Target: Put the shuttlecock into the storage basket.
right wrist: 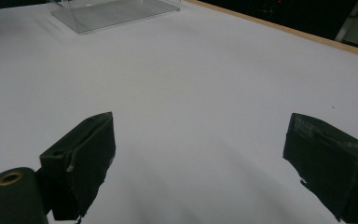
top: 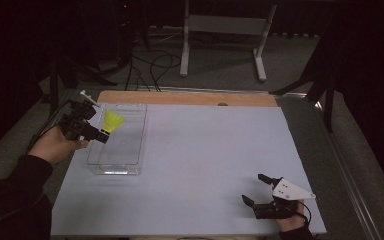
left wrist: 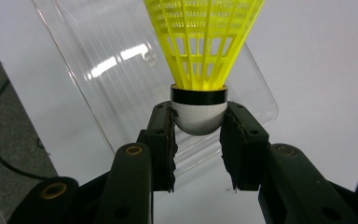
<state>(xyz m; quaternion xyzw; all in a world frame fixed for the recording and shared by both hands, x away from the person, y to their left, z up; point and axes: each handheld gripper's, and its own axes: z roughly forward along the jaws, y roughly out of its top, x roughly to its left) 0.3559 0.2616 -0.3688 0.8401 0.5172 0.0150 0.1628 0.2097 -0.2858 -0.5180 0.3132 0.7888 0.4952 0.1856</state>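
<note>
A yellow shuttlecock (top: 113,120) with a white cork and black band hangs over the clear plastic tray (top: 130,167) at the table's left. My left gripper (top: 101,134) is shut on its cork, coming in from the tray's left side. In the left gripper view the cork (left wrist: 199,115) is pinched between both pads, the yellow skirt (left wrist: 204,42) pointing away, with the clear tray (left wrist: 107,79) below it. My right gripper (top: 261,190) rests near the table's front right edge, open with nothing between its jaws. In the right gripper view its jaws stand wide apart over bare table, and the tray (right wrist: 116,11) lies far off.
The white table top (top: 205,160) has a wooden strip (top: 180,98) along its far edge. Beyond it, a white metal stand (top: 225,30) and cables lie on the dark floor.
</note>
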